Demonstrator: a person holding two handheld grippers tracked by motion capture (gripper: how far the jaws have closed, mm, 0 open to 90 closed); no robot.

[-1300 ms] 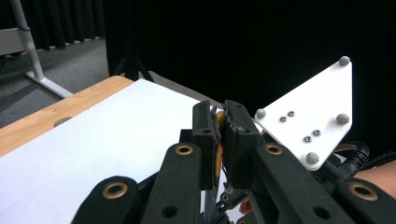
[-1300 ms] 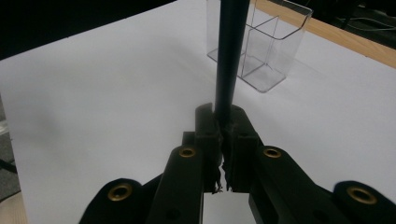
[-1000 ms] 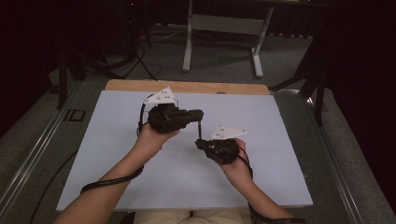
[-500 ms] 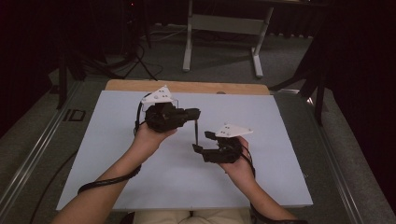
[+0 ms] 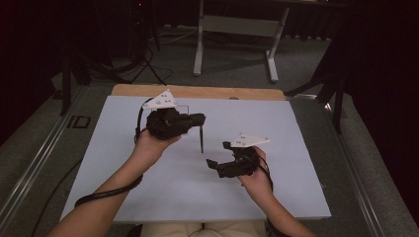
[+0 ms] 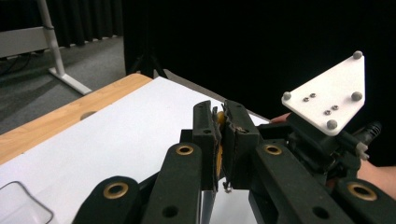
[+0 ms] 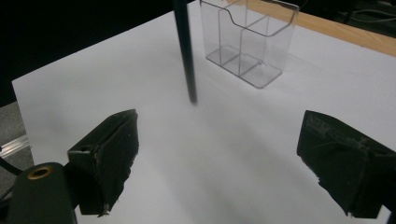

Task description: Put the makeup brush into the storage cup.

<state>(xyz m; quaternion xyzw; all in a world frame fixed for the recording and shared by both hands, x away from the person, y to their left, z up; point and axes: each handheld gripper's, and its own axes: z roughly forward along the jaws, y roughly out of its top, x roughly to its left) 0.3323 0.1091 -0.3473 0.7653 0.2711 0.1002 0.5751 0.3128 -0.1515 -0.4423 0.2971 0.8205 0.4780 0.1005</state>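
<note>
Since the earlier frames, the right tool [image 5: 221, 155] has released the thin dark rod [image 5: 201, 139]; its jaws have just been opening and now stand apart with nothing between them. Left tool [image 5: 200, 118] is clamped on the rod's upper end, holding it upright at frame centre above the white bench [image 5: 296, 148] (clear holder [image 7: 247, 42] near). Risk: a one-ended grip may let it swing or slip.

Holder [image 7: 248, 44] on table [image 5: 296, 148], behind pencil [image 5: 201, 139]
</note>
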